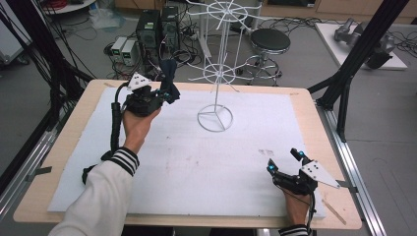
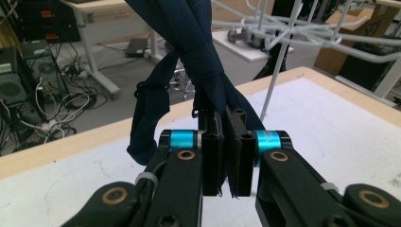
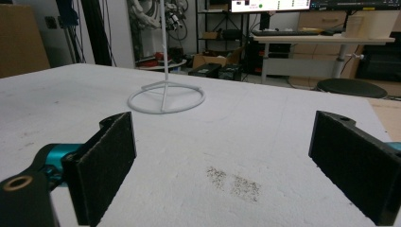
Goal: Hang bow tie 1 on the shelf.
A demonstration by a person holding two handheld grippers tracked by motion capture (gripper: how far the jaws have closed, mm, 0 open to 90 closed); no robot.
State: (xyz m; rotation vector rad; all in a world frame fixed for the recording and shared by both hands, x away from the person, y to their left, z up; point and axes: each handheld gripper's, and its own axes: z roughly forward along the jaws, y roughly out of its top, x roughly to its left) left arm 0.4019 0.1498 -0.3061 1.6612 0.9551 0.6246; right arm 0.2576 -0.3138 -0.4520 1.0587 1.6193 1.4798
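High view looks down; all views share white rack.

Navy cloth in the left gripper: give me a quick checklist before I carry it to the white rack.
1. Left gripper shut on the navy cloth: ok.
2. Cloth lifted off the foam mat: ok.
3. White wire rack upright on its ring base: ok.
4. Right gripper open, low on the mat, apart from the rack: ok.
5. Cloth free of the rack's arms: cannot tell.

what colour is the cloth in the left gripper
Dark navy blue cloth, clearest in the left gripper view.
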